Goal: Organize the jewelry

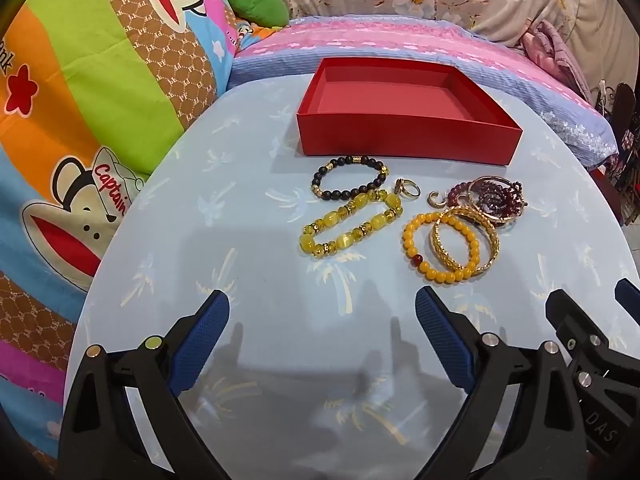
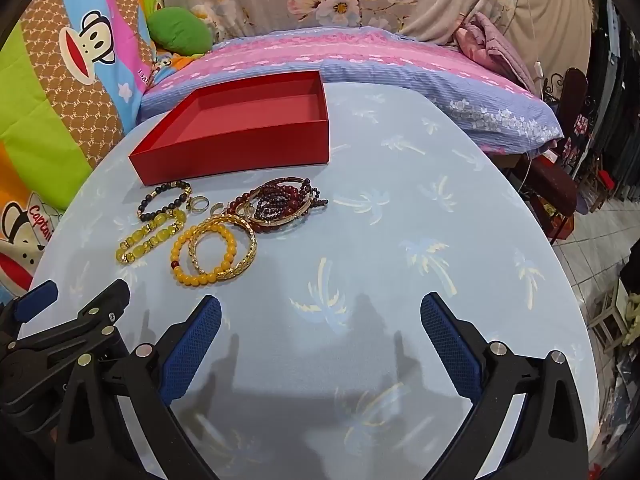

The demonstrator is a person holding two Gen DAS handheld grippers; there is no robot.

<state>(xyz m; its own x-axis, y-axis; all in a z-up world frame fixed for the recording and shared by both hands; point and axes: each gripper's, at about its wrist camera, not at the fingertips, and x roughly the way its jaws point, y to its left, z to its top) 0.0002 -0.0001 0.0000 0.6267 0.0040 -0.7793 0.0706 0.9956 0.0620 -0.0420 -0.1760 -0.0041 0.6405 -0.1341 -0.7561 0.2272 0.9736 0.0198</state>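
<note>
Both grippers hang over the near edge of the round table (image 1: pixel 168 208), tilted down toward it and side by side: the left gripper (image 1: pixel 322 312) has its blue-padded fingers (image 1: pixel 200 340) spread wide with only tablecloth between them, and the right gripper (image 2: pixel 320 314) stands just as wide apart, holding nothing. From the left wrist view the right tool's black frame shows at the lower right edge; from the right wrist view the left tool's frame shows at the lower left. Past the fingertips, in the middle of the pale blue palm-print cloth, the jewelry lies loose in a small cluster. A black bead bracelet (image 1: pixel 350 178) sits closest to the red box (image 1: pixel 404 136), with a yellow glassy bead bracelet (image 1: pixel 352 222) just in front of it, the two touching or nearly so. A gold ring (image 1: pixel 406 190) lies just beside them, and a small curved gold piece (image 1: pixel 438 199) lies a little farther right. An orange bead bracelet (image 1: pixel 440 246) overlaps a gold bangle (image 1: pixel 466 240), and behind those a pile of dark red beads (image 1: pixel 496 198) is tangled with another thin gold bangle. The open, shallow red box rests on the far side of the table with nothing inside it. Behind the table are a pink and lilac pillow (image 1: pixel 400 36) and bright cartoon bedding (image 1: pixel 80 80).
</note>
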